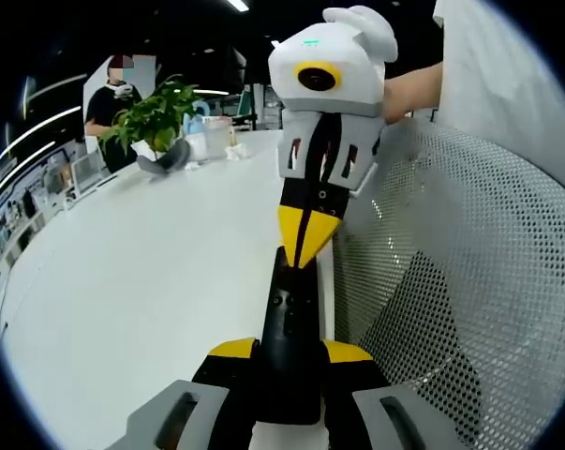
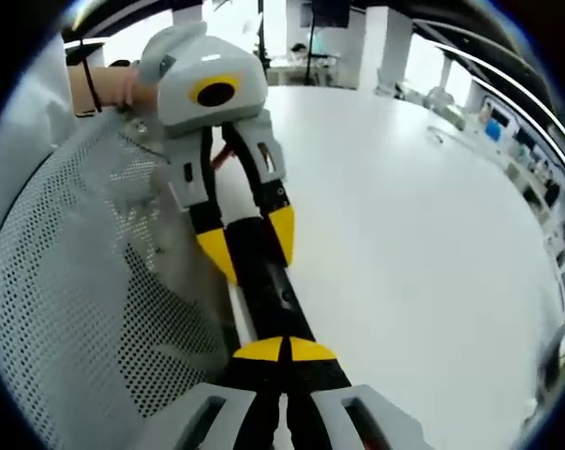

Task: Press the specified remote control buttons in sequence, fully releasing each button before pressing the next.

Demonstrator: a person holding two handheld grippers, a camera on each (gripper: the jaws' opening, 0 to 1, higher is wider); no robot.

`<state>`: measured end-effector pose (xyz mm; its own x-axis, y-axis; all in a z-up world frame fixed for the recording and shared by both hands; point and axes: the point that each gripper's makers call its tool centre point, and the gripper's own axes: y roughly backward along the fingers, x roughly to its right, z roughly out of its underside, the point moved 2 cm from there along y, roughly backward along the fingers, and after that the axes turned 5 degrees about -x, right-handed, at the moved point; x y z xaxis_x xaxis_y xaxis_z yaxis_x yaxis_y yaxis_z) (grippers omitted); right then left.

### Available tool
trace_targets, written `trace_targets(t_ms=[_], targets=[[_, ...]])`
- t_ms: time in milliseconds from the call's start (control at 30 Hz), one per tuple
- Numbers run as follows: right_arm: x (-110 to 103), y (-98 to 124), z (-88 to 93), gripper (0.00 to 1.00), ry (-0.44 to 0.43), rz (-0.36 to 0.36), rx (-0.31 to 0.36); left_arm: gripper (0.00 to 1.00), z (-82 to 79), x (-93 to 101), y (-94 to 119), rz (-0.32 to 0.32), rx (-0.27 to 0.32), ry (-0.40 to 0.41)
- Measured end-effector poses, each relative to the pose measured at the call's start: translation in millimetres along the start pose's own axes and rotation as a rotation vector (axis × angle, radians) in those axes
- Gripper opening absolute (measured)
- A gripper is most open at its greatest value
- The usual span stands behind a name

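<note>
Remote control: a slim black remote point(image 1: 289, 328) runs up the lower centre of the left gripper view, at the edge of the white table point(image 1: 141, 281); in the right gripper view it point(image 2: 263, 272) lies in the middle of the frame.
Left gripper: its yellow-tipped jaws point(image 1: 289, 354) are clenched on the remote's near end at the bottom of its own view; in the right gripper view it point(image 2: 245, 239) reaches down from the upper left, jaws straddling the remote's far end.
Right gripper: its yellow tips point(image 2: 284, 352) are pressed together, touching the top of the remote at lower centre; in the left gripper view it point(image 1: 307, 246) comes down from the top centre, closed tips meeting the remote.
Chair: a white perforated mesh chair back point(image 1: 469, 281) fills the right of the left gripper view.
Plant: a leafy green potted plant point(image 1: 156, 117) stands at upper left on the table.
Person: someone in black point(image 1: 109, 103) stands behind the plant.
</note>
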<state>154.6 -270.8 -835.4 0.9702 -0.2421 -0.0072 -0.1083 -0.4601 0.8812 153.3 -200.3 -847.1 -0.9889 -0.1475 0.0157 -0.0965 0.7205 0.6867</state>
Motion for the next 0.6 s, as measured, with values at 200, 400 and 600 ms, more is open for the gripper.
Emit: trace_targets(t_ms=[200,400,600], targets=[[-0.2,-0.3,-0.7,0.0,0.004,0.001,-0.007,0.25,-0.1,0.1,0.3,0.0,0.0,-0.001],[-0.2,-0.8,-1.6,0.0,0.014,0.002,-0.008,0.25,0.0,-0.1,0.3,0.0,0.0,-0.001],[-0.7,-2.5,-4.0,0.0,0.022,0.002,-0.009,0.25,0.1,-0.3,0.3,0.001,0.0,-0.001]])
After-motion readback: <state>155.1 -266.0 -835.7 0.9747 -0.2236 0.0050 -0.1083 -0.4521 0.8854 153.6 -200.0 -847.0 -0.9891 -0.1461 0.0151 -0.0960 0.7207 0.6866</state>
